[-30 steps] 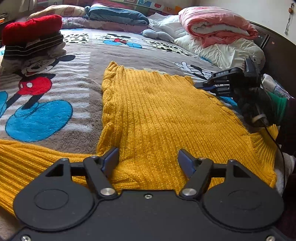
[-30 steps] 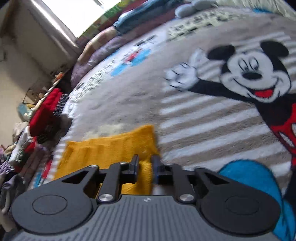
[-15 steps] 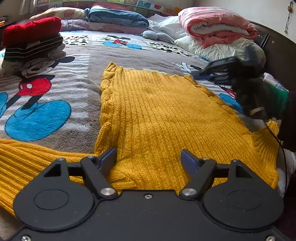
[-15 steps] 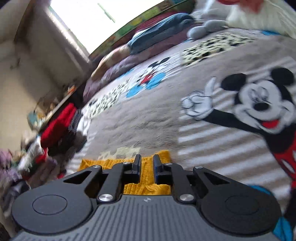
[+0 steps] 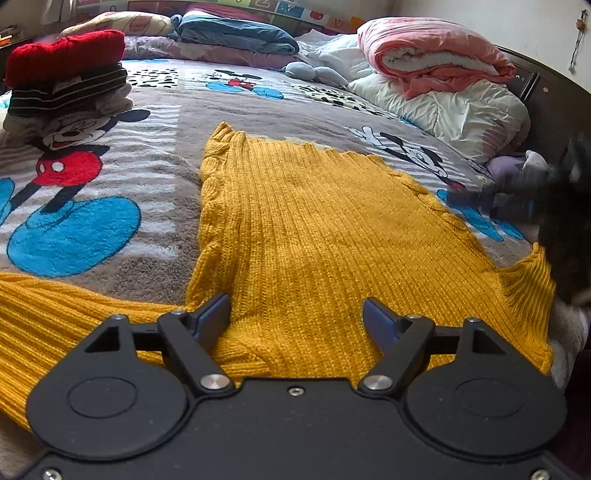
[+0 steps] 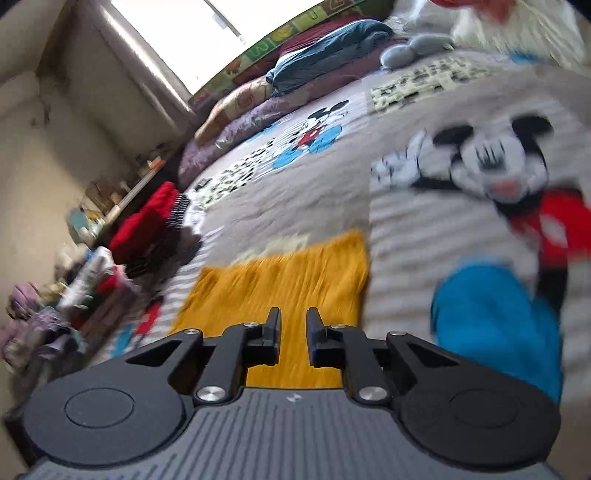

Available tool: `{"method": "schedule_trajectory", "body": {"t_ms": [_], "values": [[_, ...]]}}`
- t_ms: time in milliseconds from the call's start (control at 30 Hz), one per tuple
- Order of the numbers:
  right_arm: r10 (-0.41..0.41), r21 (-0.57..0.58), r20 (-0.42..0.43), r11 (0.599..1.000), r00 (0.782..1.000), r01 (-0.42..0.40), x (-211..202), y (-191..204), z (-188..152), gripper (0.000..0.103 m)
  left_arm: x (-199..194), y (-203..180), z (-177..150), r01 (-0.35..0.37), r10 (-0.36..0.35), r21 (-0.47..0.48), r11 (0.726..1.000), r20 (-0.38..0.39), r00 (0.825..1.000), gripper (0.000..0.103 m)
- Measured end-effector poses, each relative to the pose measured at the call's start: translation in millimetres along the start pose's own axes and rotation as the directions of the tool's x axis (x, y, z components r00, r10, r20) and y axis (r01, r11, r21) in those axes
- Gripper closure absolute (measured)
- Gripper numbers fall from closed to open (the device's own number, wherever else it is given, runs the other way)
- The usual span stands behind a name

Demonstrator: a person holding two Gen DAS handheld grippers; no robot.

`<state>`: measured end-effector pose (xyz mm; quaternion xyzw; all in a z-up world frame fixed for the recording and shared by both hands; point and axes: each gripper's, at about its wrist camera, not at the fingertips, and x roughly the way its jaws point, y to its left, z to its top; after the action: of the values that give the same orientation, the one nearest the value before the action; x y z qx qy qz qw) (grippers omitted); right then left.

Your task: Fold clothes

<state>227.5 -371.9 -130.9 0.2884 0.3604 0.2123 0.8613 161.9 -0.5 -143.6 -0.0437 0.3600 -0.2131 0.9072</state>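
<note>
A mustard yellow knit sweater [image 5: 317, 236] lies flat on the Mickey Mouse bedspread [image 5: 155, 147], one sleeve stretching to the near left. My left gripper [image 5: 297, 317] is open just above the sweater's near edge and holds nothing. My right gripper shows blurred at the right edge of the left wrist view [image 5: 517, 199], beside the sweater's right side. In the right wrist view the right gripper [image 6: 293, 332] has its jaws a small gap apart over the sweater [image 6: 280, 280], with no cloth seen between them.
A stack of folded clothes topped by a red knit [image 5: 66, 70] sits at the bed's far left. Pink and white quilts [image 5: 436, 74] and pillows [image 5: 236, 33] lie along the headboard side. More clothes [image 6: 92, 288] are piled beside the bed.
My right gripper let go of the sweater's edge, opened slightly, and swung away to the right. The sweater's right side now lies flat. My left gripper stayed almost still and open.
</note>
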Motion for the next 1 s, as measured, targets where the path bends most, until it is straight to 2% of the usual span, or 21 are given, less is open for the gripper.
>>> {"method": "schedule_trajectory", "body": {"t_ms": [33,67,100,167,200,333,400,467,533,567,600,667,767,867,900,933,967,1000], "values": [[-0.030,0.010,-0.021,1.000,0.999,0.030,4.5,-6.1,-10.8,0.087,0.8,-1.5,0.5,-0.004,0.004,0.011,1.000,-0.006,1.000,0.022],[-0.079,0.008,-0.050,0.997,0.996,0.080,13.3,-14.5,-21.4,0.091,-0.3,-3.6,2.0,-0.012,0.013,0.017,1.000,-0.010,1.000,0.022],[-0.067,0.036,-0.029,0.997,0.997,0.068,14.8,-24.1,-29.5,0.095,-1.7,-5.8,3.5,-0.021,0.021,0.023,1.000,-0.015,1.000,0.022],[-0.068,0.079,0.013,0.995,0.998,0.067,4.4,-24.5,-29.8,0.095,-9.4,-10.8,2.7,-0.034,0.034,0.023,0.999,-0.004,0.999,0.022],[-0.077,0.097,0.028,0.993,0.997,0.074,-1.4,-22.8,-28.7,0.090,-16.3,-13.6,-0.2,-0.037,0.037,0.016,0.999,0.015,0.999,0.022],[-0.048,0.025,0.116,0.999,0.992,0.046,-30.7,8.4,-38.7,0.089,-40.2,-24.6,-15.2,-0.046,0.047,-0.009,0.999,0.074,0.996,0.022],[-0.078,-0.039,0.106,0.996,0.991,0.083,-31.1,19.3,-51.8,0.089,-45.2,-29.5,-28.5,-0.048,0.049,-0.015,0.999,0.077,0.996,0.022],[-0.163,-0.084,0.048,0.982,0.985,0.167,-15.4,14.0,-67.6,0.091,-41.5,-36.2,-37.0,-0.088,0.087,0.017,0.996,0.060,0.994,0.023],[-0.153,-0.077,0.100,0.984,0.983,0.161,-17.8,7.6,-76.6,0.094,-51.7,-49.4,-39.8,-0.110,0.102,0.076,0.991,0.098,0.990,0.023],[-0.156,-0.057,0.114,0.985,0.981,0.164,-22.5,8.3,-75.9,0.092,-57.2,-56.2,-41.0,-0.120,0.107,0.106,0.987,0.119,0.987,0.023],[-0.151,-0.063,0.133,0.985,0.980,0.160,-29.7,13.7,-77.2,0.085,-62.2,-61.4,-42.5,-0.121,0.104,0.121,0.985,0.140,0.985,0.023],[-0.129,-0.099,0.178,0.984,0.976,0.149,-46.2,29.2,-82.0,0.084,-69.5,-71.0,-46.4,-0.126,0.099,0.150,0.981,0.172,0.980,0.023],[-0.098,-0.173,0.205,0.976,0.974,0.134,-65.9,56.3,-104.8,0.084,-72.2,-80.0,-55.2,-0.114,0.081,0.180,0.977,0.179,0.981,0.030],[-0.066,-0.270,0.200,0.955,0.978,0.120,-79.3,79.1,-144.0,0.084,-65.5,-87.0,-68.8,-0.095,0.069,0.200,0.975,0.132,0.989,0.030],[-0.055,-0.307,0.184,0.945,0.981,0.110,-81.2,85.5,-159.8,0.084,-57.3,-90.0,-79.1,-0.105,0.083,0.232,0.967,0.103,0.991,0.030],[-0.080,-0.355,0.141,0.926,0.987,0.126,-77.5,91.1,-174.6,0.085,-48.4,-93.2,-90.0,-0.116,0.100,0.269,0.956,0.074,0.992,0.029],[-0.125,-0.407,0.087,0.901,0.988,0.149,-71.0,96.2,-189.0,0.079,-47.8,-96.5,-98.0,-0.139,0.112,0.300,0.944,0.105,0.988,0.028],[-0.165,-0.462,0.075,0.868,0.983,0.181,-65.9,99.3,-203.1,0.079,-48.5,-99.7,-105.4,-0.164,0.122,0.329,0.930,0.145,0.982,0.028]]}}
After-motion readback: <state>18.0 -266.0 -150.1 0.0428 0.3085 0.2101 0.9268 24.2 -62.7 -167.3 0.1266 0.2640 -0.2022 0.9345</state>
